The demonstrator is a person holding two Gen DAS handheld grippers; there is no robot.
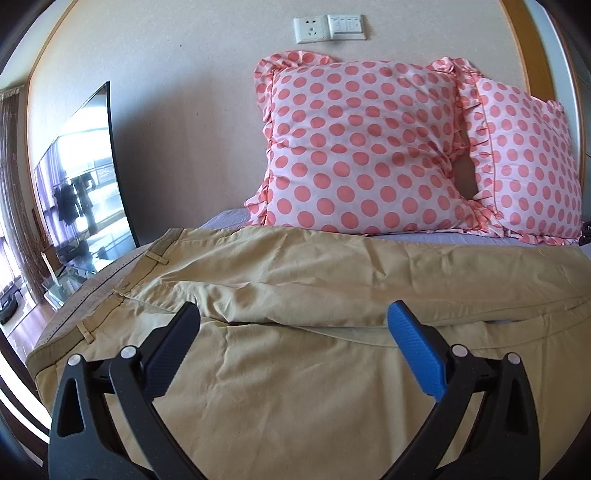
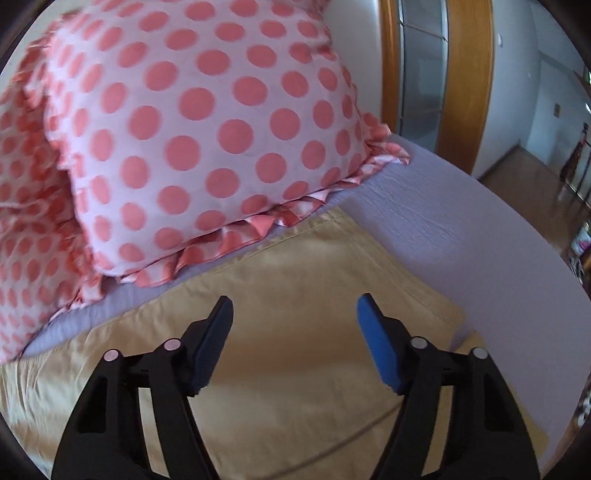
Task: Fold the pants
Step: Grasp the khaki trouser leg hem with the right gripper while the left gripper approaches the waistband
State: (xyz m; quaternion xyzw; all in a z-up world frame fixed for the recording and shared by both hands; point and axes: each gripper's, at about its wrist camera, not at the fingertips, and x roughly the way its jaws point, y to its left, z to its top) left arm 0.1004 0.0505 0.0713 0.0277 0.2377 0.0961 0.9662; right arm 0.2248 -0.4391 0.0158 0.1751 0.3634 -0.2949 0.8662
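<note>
Your left gripper (image 1: 293, 317) has its fingers spread wide, gripping nothing. The tan pants (image 1: 295, 280) lie flat on the bed (image 2: 461, 236), directly beneath and ahead of the fingers, waistband off to their left. Your right gripper (image 2: 295, 314) is likewise spread and empty, over the leg ends. Polka-dot pillows (image 1: 362, 147) stand beyond both fingertips

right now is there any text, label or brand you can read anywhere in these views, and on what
Nothing can be read with confidence.
Dark tag at the right edge beside the pillows: a few pale letters, cut off by the frame and too small to read.
Wall socket and switch plate: only markings, no legible words.
Khaki pants: no visible label or print.
Left gripper and right gripper: no lettering visible.
</note>
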